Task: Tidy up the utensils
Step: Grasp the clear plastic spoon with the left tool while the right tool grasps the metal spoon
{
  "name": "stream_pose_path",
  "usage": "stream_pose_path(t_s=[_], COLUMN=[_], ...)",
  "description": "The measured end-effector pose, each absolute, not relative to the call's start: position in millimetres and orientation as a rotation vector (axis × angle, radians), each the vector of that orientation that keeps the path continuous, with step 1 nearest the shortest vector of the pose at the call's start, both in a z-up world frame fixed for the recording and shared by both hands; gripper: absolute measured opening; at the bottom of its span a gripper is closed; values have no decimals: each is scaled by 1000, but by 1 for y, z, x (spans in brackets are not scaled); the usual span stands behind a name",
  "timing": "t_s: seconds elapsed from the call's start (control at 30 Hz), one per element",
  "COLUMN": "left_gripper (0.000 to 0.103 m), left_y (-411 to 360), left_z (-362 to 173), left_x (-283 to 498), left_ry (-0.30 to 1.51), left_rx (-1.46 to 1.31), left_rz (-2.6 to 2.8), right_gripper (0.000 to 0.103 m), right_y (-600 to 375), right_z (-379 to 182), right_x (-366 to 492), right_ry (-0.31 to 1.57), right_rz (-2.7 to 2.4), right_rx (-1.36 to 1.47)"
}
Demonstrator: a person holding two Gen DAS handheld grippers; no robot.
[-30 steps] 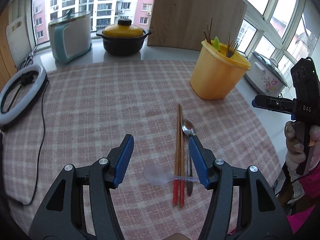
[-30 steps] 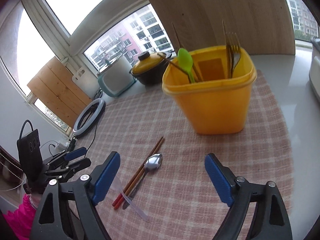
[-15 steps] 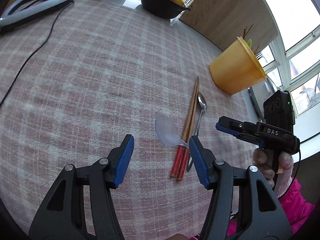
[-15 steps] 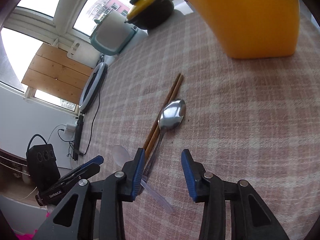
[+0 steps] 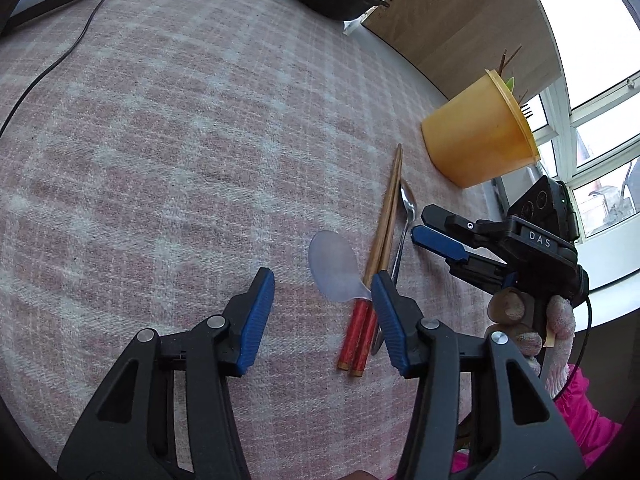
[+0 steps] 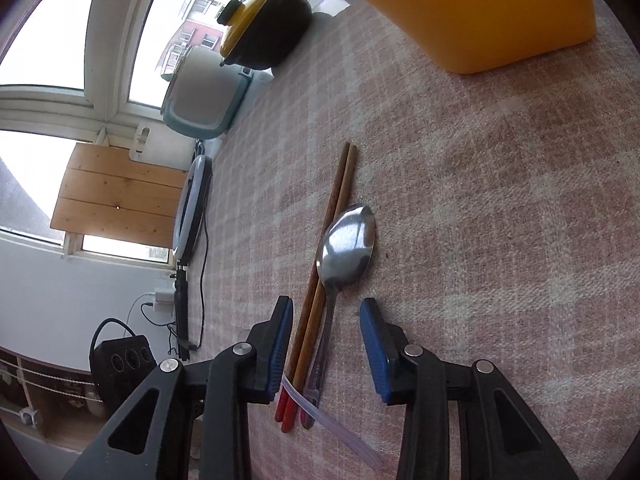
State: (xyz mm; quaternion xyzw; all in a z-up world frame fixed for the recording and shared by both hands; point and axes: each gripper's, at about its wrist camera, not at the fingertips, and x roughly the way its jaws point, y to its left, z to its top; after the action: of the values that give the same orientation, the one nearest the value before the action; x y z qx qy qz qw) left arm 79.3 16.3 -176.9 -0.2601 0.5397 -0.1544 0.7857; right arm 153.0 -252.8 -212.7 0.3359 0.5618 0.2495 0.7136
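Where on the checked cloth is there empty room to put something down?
The big stretch of checked cloth between the black cable and the clear plastic spoon is bare. So is the cloth right of the metal spoon, below the yellow tub. It is crowded around the chopsticks, where both spoons lie and both grippers are closing in.

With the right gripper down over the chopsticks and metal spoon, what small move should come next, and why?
Probably finish closing the right gripper: its jaws are closing and already straddle the chopsticks and metal spoon handle, but the pads do not yet press on them.
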Motion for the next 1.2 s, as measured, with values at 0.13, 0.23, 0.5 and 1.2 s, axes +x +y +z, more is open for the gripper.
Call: stream_pose_path(t_s=[0.13, 0.23, 0.5, 1.2], left_gripper=[42, 35, 10, 7], left_y=[14, 15, 16, 24], left_z=[-178, -180, -184, -183], left_x=[83, 86, 87, 91], left_ry=[1163, 1169, 1176, 1131], left_rx=[-534, -541, -542, -582], left_rz=[-339, -339, -338, -319], right_gripper=[30, 27, 18, 0], right_y=[-255, -253, -251, -227], right_z=[-217, -218, -219, -201], right_x=[157, 160, 165, 168], right_ry=[1239, 1232, 1229, 1239], right_rz=[531, 514, 483, 467], right_rx=[803, 826, 841, 557])
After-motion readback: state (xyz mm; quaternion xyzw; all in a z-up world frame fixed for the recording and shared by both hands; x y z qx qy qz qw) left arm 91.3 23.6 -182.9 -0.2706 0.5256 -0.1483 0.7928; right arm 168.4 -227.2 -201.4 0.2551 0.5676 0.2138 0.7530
